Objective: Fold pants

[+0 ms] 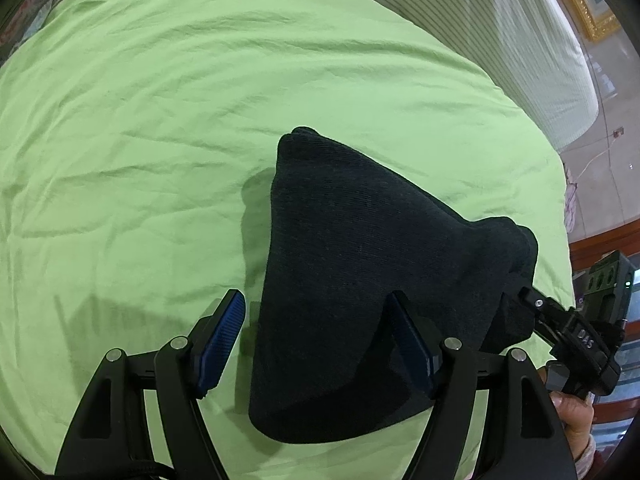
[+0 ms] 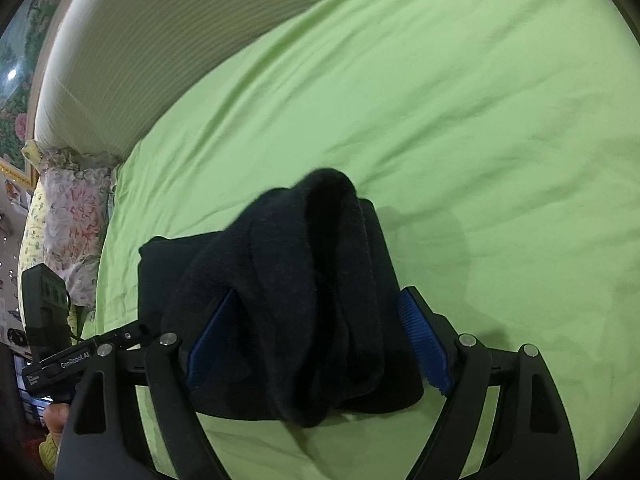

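Black knit pants (image 1: pixel 352 264), already bundled into a thick fold, are seen low and centre in both views on a green sheet (image 1: pixel 160 120). The left gripper (image 1: pixel 320 344) stands released: its left pad is clear of the cloth, and the fold lies against the right pad only. The right gripper (image 2: pixel 320 344) straddles the bundle's rolled end with jaws wide; whether its pads press cannot be told. A floral pillow (image 2: pixel 68 216) appears only in the right view, at left; a gilt frame (image 1: pixel 584 4) appears only in the left view, upper right.

A green bedsheet (image 1: pixel 160 120) meets a pale striped mattress edge (image 2: pixel 160 40).
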The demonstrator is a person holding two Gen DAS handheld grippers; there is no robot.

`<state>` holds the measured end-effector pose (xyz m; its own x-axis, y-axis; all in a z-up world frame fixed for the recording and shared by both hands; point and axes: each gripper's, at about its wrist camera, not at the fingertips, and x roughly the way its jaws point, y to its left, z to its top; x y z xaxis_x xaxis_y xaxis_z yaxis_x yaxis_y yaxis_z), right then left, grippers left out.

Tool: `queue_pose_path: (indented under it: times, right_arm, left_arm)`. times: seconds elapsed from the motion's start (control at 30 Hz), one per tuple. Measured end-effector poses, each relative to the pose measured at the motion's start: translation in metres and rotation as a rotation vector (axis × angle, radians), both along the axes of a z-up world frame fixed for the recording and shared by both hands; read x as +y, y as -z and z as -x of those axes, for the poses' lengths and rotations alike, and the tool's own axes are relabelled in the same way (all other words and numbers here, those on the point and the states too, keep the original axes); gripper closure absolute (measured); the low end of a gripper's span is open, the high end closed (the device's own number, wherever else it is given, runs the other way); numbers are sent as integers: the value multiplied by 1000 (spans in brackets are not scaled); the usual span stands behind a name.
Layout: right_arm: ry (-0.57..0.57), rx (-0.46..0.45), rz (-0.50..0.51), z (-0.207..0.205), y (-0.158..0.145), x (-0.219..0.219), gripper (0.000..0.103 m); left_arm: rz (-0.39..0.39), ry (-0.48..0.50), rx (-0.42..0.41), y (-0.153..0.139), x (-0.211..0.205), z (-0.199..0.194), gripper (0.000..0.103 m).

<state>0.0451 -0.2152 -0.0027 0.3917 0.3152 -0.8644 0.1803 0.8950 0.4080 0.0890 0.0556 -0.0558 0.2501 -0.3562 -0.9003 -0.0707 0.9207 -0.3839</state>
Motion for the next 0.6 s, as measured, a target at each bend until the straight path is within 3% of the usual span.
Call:
queue_pose_path:
  times: [0.17,0.3,0.43,0.6]
  right_arm:
    - [-50,50,5,3,16,-6,39]
    - [-68,52,0,5,15,-7,41]
    - [-62,45,-6,8,14,-9,43]
    - [-65,33,-4,7,10,-4,52]
  left_arm:
    - [0,6,16,8,0,-4,27]
    - [19,-6,33,14,0,-6,27]
    - [39,10,34,17,-3,-7,44]
    - [21,36,16,13,-9,-8,52]
